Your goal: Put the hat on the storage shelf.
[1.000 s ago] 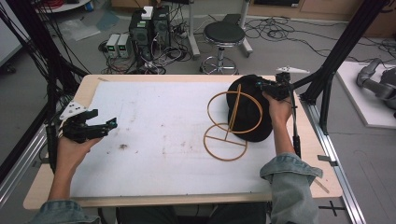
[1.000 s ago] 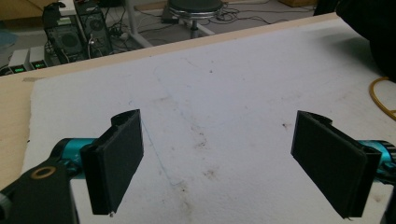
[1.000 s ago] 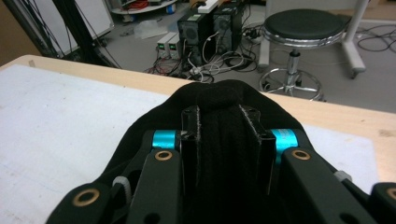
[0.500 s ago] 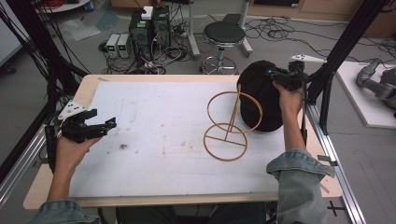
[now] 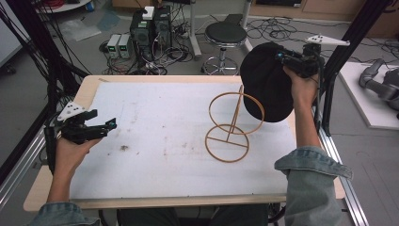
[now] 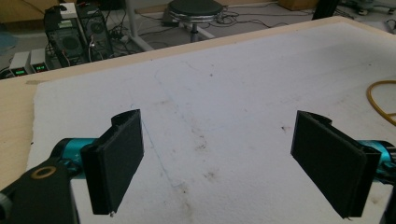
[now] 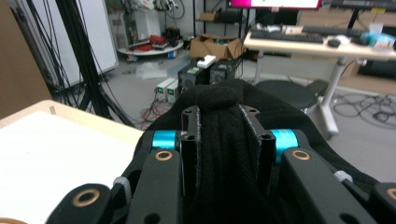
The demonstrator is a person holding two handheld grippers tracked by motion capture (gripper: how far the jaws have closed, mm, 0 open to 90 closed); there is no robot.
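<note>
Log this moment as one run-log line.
right gripper: shut on hat, lifted beside stand | left gripper: open, holding nothing, over mat | hat not on stand

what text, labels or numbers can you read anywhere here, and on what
None can be read.
Monitor behind the desk: bright pink and white strip, too blurred for any words.
Two small boxes on the floor: green lit readouts, too small to make out.
Black hat, wooden ring stand, white table cover: no print visible.
</note>
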